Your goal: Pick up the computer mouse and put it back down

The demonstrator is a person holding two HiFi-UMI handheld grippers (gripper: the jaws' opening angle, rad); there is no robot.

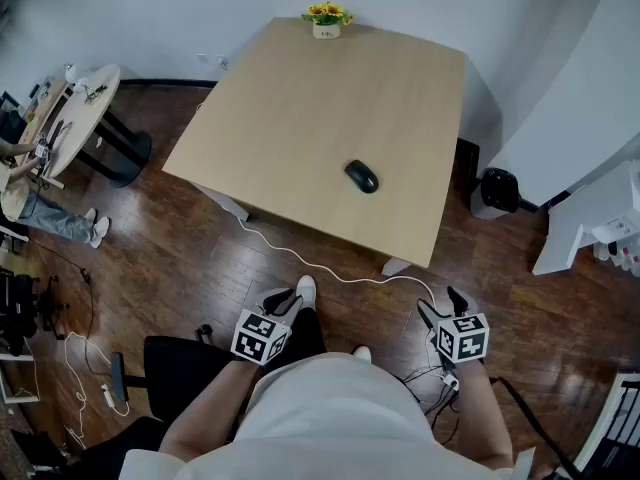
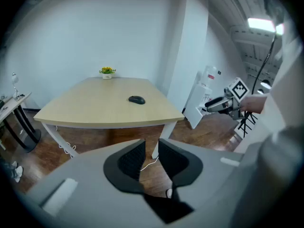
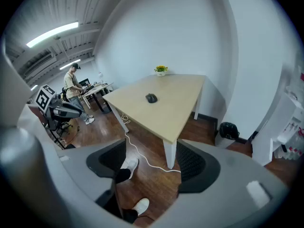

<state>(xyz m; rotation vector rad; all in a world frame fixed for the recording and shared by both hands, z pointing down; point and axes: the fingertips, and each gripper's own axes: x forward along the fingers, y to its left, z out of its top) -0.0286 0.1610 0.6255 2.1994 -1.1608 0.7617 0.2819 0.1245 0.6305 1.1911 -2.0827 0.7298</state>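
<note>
The computer mouse (image 1: pixel 361 176) lies on the bench (image 1: pixel 290 108) toward its near right corner, well apart from both claws. The left claw (image 1: pixel 283 301) is narrowly parted and the right claw (image 1: pixel 443 308) wider, both empty.

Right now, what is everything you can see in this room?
table: one, light wood, centre of room
mouse: one, black, on the table
flower pot: one, yellow flowers, table's far edge
cable: one, white, on the floor before the table
side table: one, round, pale, far left
other person: one, beside the side table
bin: one, black, by the right wall
left gripper: one, grey, jaws slightly apart, empty
right gripper: one, grey, jaws apart, empty
</note>
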